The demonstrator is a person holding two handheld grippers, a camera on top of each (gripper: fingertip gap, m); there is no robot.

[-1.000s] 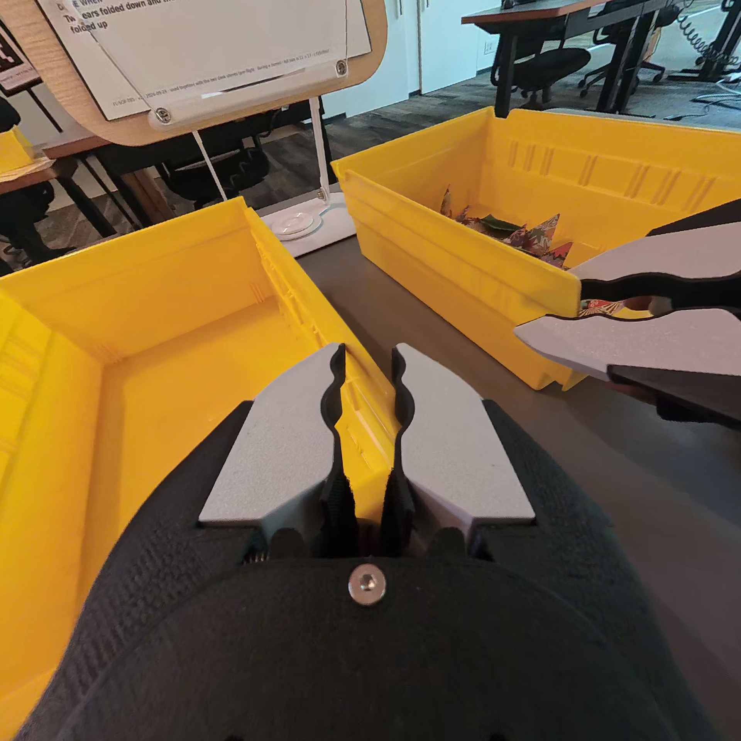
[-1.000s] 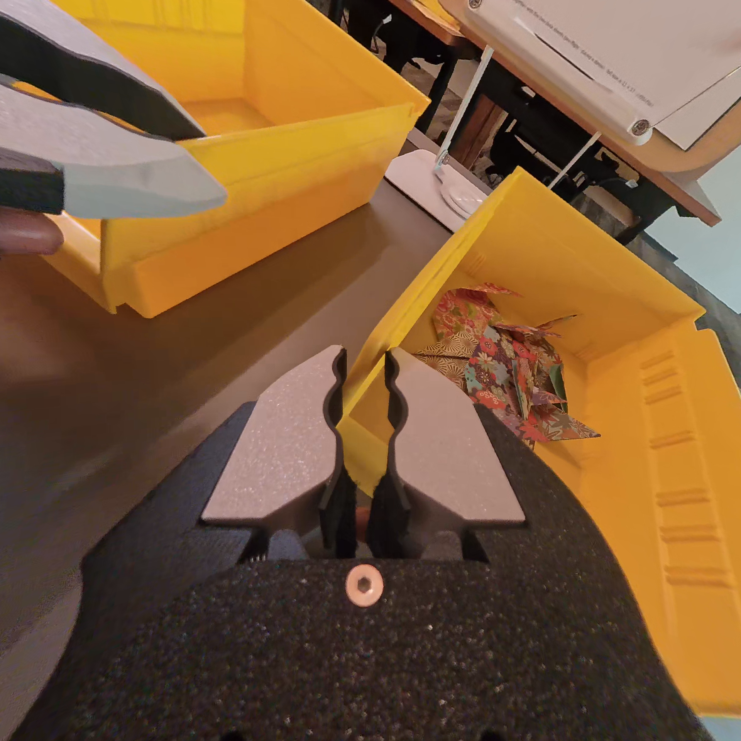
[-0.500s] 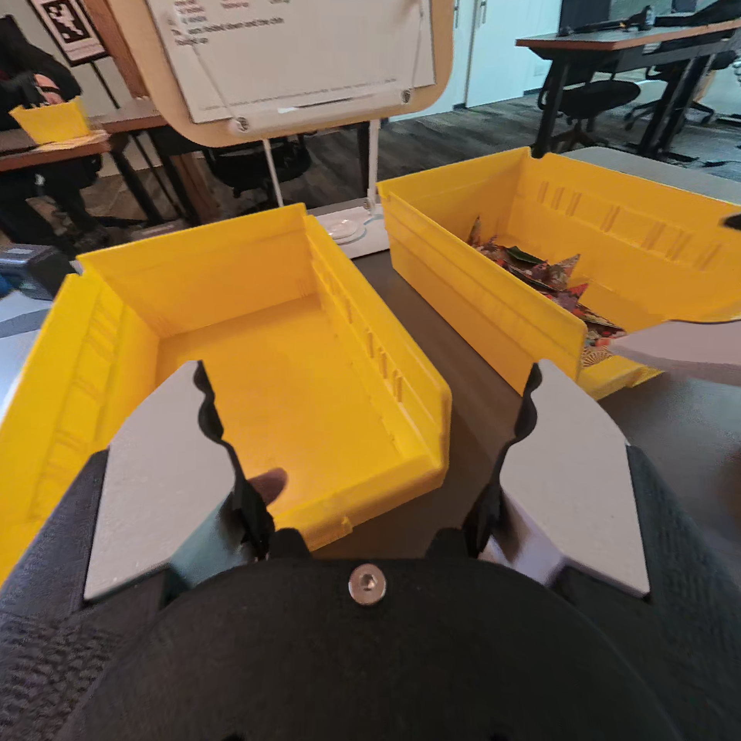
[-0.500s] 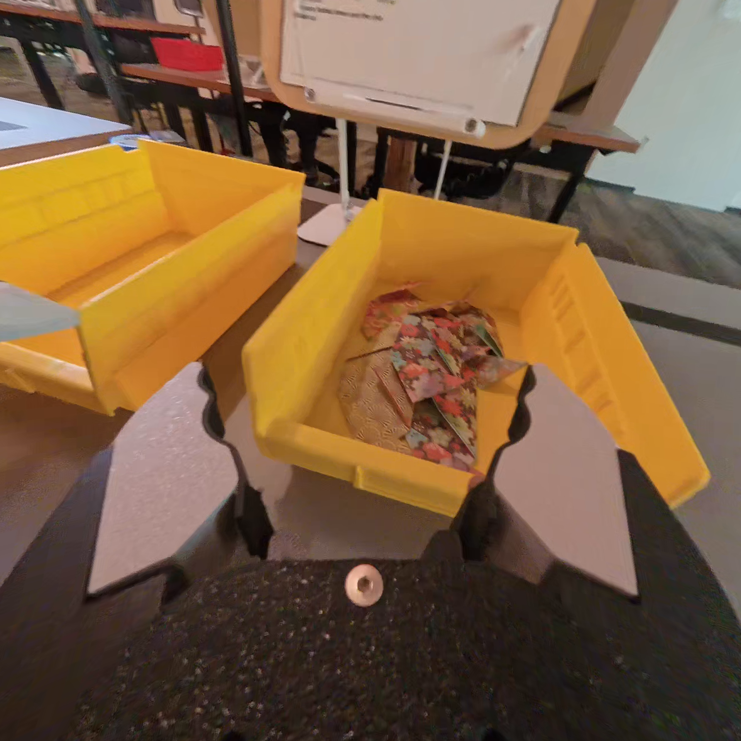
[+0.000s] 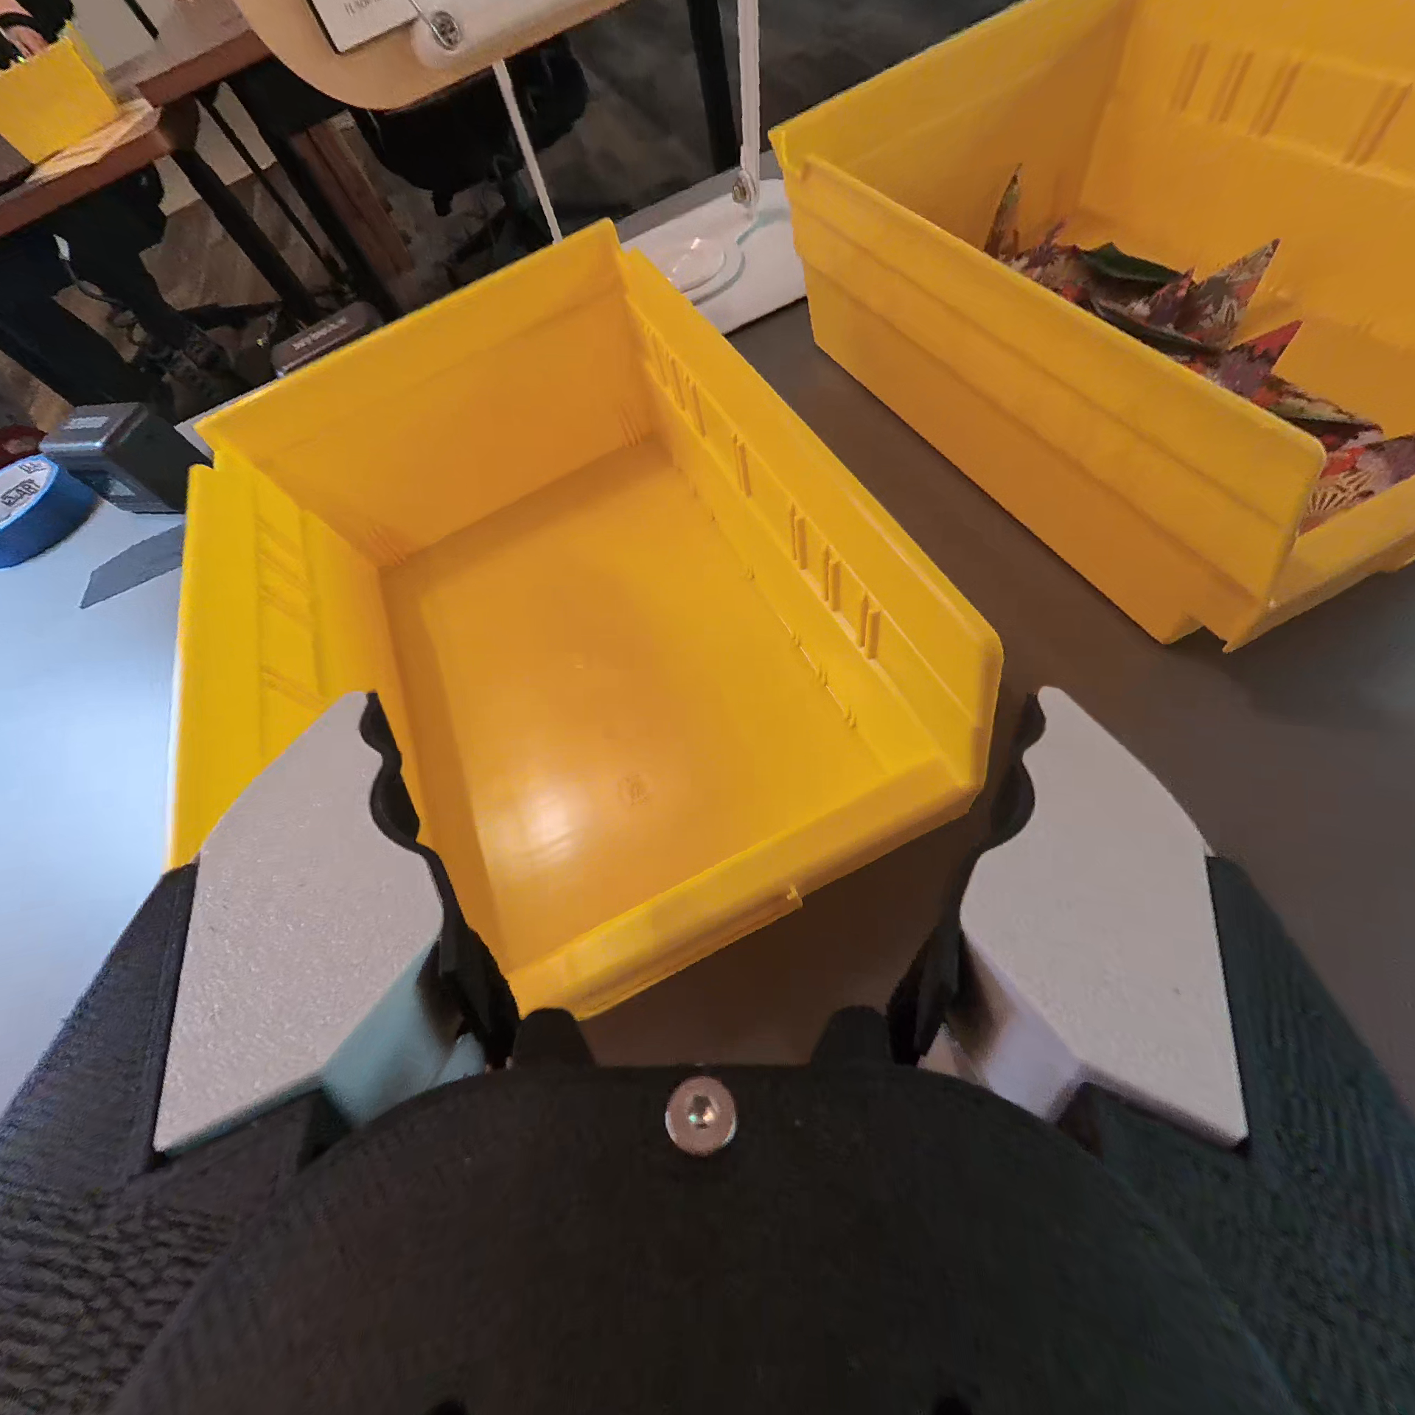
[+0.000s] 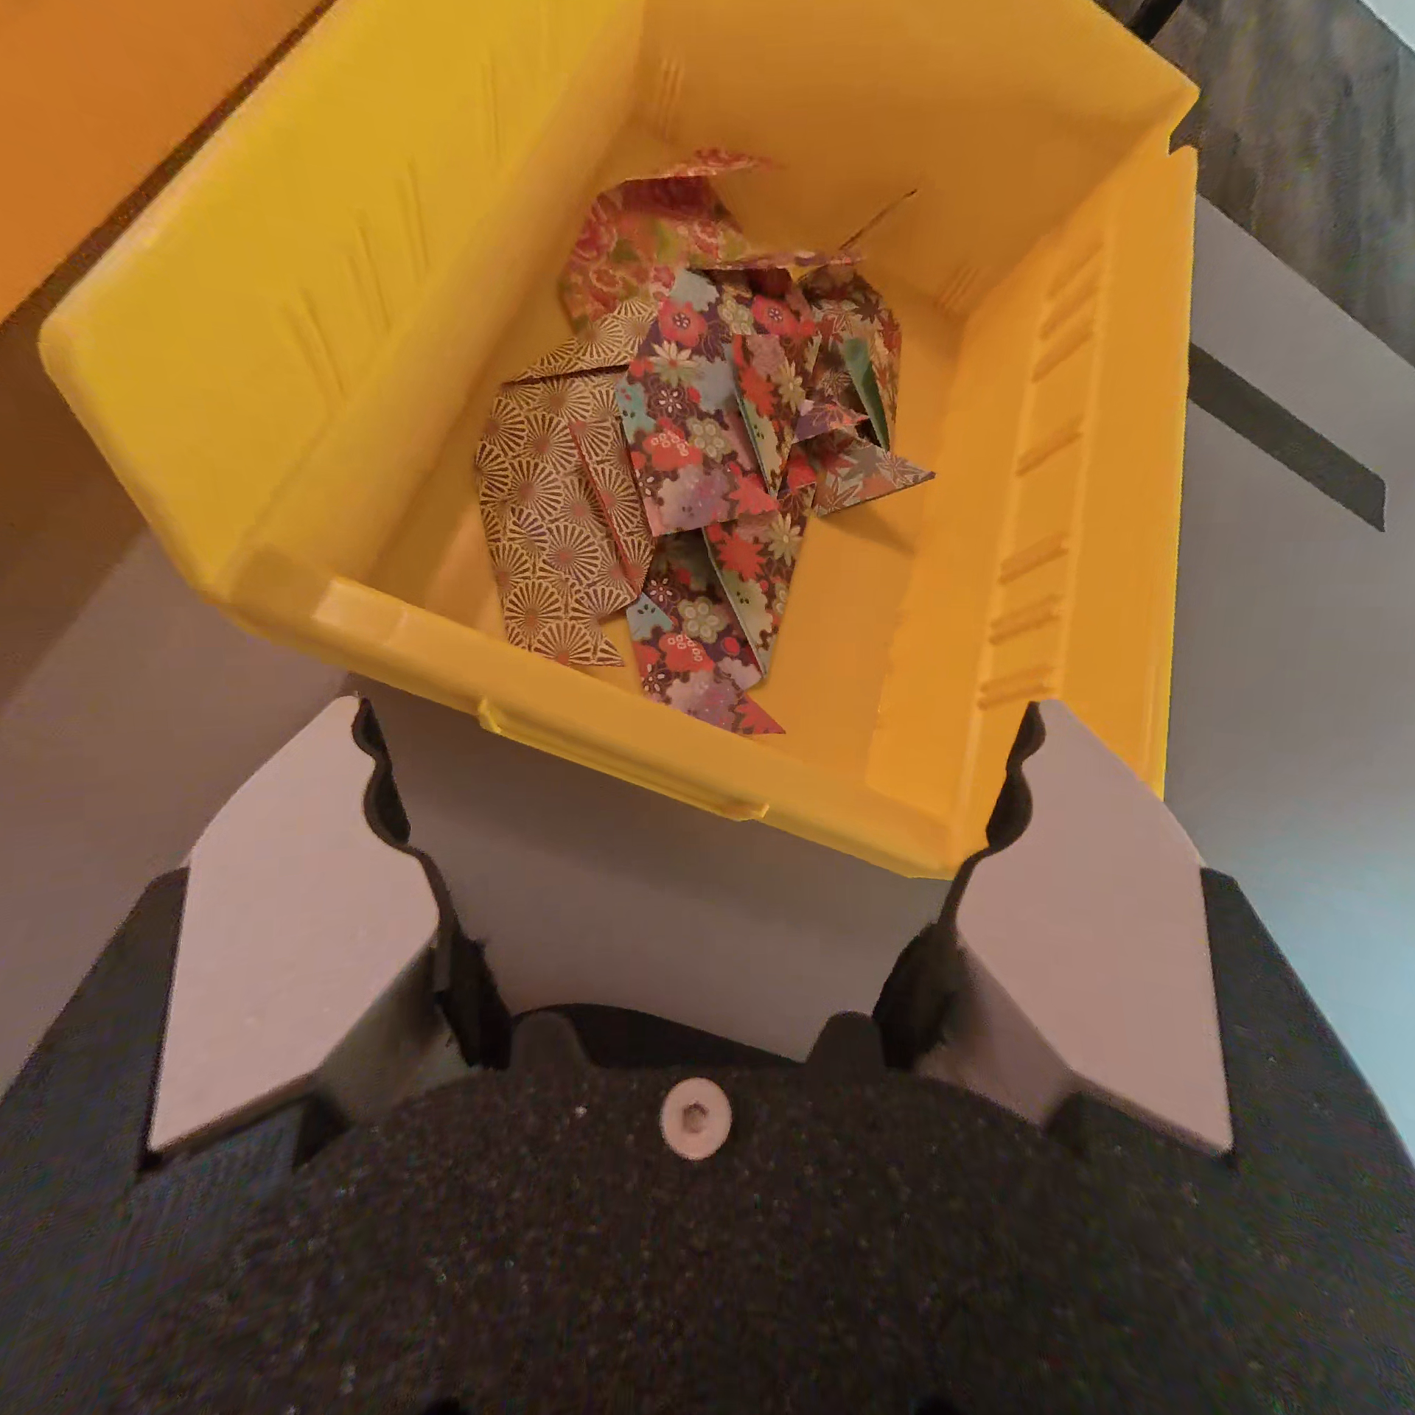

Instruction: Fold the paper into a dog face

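Note:
A pile of several folded patterned papers (image 6: 689, 452) lies in the right yellow bin (image 6: 253, 367); the pile also shows in the left wrist view (image 5: 1225, 321) inside that bin (image 5: 1018, 429). My right gripper (image 6: 697, 766) is open and empty, held above the bin's near rim and looking down into it. My left gripper (image 5: 697, 758) is open and empty, held above the near end of the left yellow bin (image 5: 321, 612), which holds nothing.
Both bins stand on a dark grey table (image 5: 1148, 766). A white stand base (image 5: 727, 268) with a board on it sits behind them. A blue tape roll (image 5: 31, 505) and a black device (image 5: 115, 459) lie at the far left. Desks stand beyond.
Both grippers went from shut to wide open and rose. The left now looks down into the empty bin, the right down into the bin with papers. Neither shows in the other's view now.

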